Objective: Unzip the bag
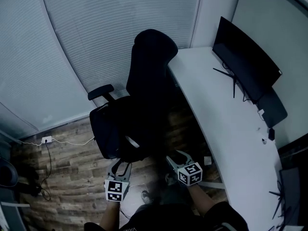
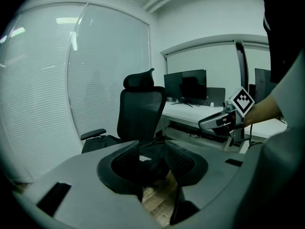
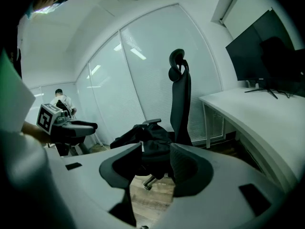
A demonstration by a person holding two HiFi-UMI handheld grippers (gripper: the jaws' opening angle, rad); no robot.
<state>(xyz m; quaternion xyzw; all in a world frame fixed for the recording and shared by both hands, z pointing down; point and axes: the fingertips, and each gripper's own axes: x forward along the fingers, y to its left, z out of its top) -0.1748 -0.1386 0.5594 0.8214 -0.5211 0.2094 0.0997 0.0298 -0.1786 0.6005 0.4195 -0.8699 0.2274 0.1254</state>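
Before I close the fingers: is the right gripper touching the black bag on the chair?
Apart. The right gripper view shows the bag on the chair well beyond the fingers of the open right gripper, with wood floor visible between.

Bag (image 3: 148,142) ahead of the right gripper (image 3: 156,152) is black on a black chair (image 3: 183,104), so can't spot the zip tbh. It's partly hidden behind that gripper's jaws too.

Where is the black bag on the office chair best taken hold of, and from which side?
Probably pinch a raised fold on top of the black fabric bag, coming from the black office chair's open front: backrest and armrest block other sides.
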